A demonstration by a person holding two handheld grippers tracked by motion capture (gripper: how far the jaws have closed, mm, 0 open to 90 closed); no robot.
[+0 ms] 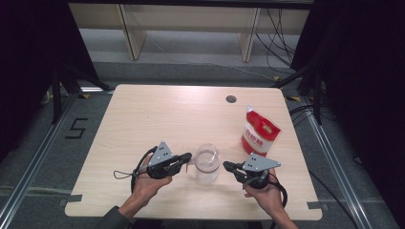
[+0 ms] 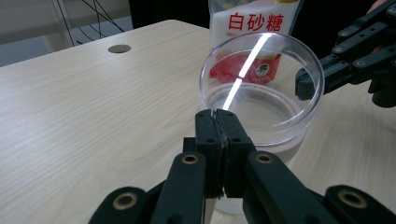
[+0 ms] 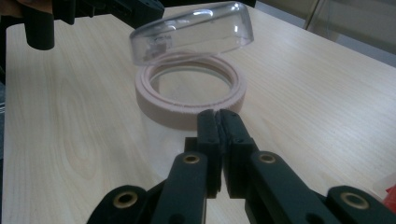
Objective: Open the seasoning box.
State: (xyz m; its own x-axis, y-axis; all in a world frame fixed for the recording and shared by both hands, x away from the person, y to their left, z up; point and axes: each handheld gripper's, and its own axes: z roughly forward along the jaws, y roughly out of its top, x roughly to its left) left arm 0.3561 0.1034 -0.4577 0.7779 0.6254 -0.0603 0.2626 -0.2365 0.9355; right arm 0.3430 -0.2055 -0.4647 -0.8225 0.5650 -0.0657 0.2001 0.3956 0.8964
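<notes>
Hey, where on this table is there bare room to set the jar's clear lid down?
The widest bare patch is the far left of the table, from the left tool to the far edge. A smaller patch lies between the round hole and the jar. It is crowded on the near side, where the jar, the right tool and the sugar bag sit close.
</notes>
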